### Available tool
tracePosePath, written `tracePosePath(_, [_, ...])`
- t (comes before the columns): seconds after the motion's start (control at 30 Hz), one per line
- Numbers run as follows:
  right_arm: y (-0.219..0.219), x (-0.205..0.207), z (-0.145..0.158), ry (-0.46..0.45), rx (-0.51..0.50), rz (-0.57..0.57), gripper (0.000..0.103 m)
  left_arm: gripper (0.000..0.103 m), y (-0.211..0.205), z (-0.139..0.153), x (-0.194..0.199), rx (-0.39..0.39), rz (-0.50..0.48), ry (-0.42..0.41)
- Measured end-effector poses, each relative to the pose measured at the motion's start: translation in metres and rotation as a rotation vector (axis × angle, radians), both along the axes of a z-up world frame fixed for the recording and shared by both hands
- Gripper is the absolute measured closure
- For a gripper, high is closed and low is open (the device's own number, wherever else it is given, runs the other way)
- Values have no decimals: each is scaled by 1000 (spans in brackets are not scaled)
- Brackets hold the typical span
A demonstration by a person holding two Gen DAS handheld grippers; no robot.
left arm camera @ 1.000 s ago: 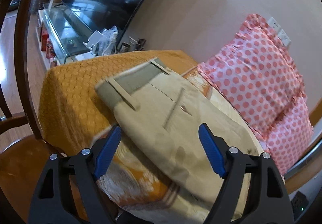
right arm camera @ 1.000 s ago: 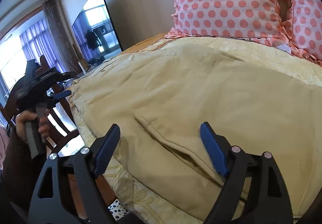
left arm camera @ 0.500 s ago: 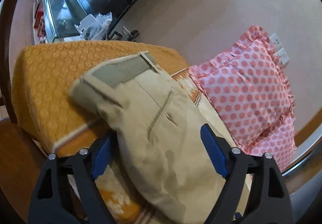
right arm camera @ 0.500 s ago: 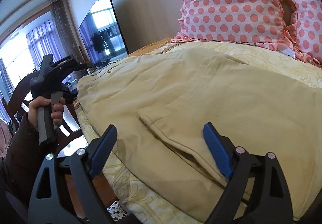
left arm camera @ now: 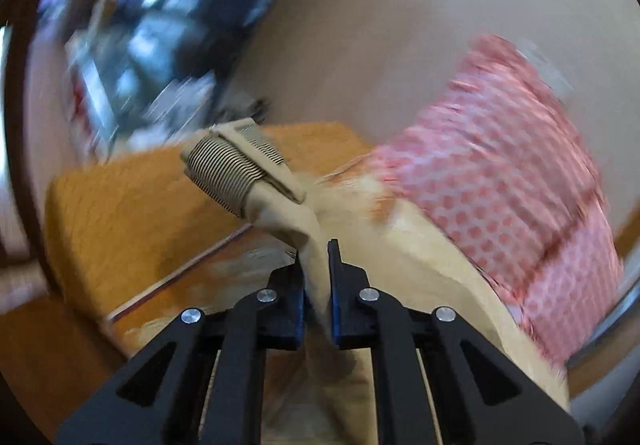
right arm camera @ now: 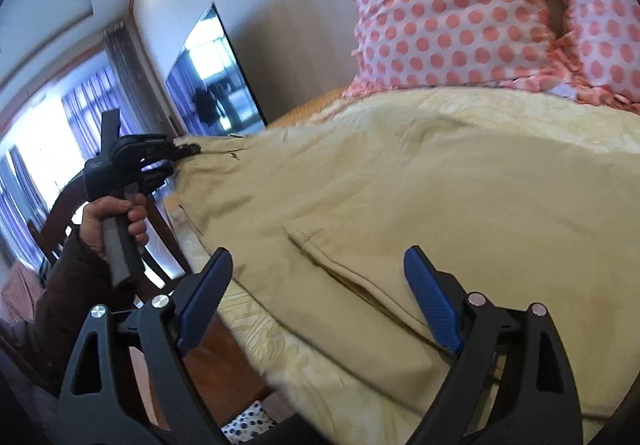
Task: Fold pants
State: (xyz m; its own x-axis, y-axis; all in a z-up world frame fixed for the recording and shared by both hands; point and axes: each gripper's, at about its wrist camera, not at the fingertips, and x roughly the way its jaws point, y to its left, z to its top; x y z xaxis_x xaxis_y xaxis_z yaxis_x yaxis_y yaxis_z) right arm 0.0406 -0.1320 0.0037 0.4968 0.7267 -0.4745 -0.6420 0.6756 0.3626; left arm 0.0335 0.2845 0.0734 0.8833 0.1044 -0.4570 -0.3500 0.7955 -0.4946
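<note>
On the bed, beige pants lie spread over a pale yellow cover, below a pink dotted pillow. At their waistband end the left gripper is clamped on a pinch of the cloth, the ribbed band bunched just beyond its fingertips. Near the pocket, the right gripper hangs with jaws wide apart, holding nothing.
</note>
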Motion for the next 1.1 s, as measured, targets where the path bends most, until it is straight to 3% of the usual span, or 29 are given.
tracePosePath(0.13, [-51,-22,22,-79,46,-98,16,95,-92,60,19,218,-211,-68])
tracePosePath(0.3, [-125,-46,35,-127,67,-328,15,95,-234,80,23,377,-572,-152])
tracePosePath(0.33, [-142,-50,36,-129,67,-383,15,95,-274,73,19,406,-685,-151])
tracePosePath(0.43, [-184,-59,30,-106,61,-527,15,95,-343,37,9,485,-885,-98])
tracePosePath(0.53, [-213,-61,19,-49,63,-618,15,95,-395,-21,-1,562,-1061,40])
tracePosePath(0.63, [-228,-58,11,-18,67,-661,15,95,-403,-41,-7,586,-1070,75])
tracePosePath(0.73, [-232,-55,9,-20,73,-671,15,95,-394,-27,-15,560,-1041,36])
tracePosePath(0.9, [-231,-53,20,-41,106,-655,13,95,-406,-47,-36,668,-1065,61])
tracePosePath(1.0, [-222,-52,31,-70,115,-620,10,94,-395,-41,-37,606,-1067,56])
tracePosePath(1.07, [-209,-46,41,-88,119,-558,10,85,-379,-30,-39,520,-1072,54])
tracePosePath(1.1, [-203,-44,43,-92,121,-534,10,72,-372,-26,-42,495,-1071,44])
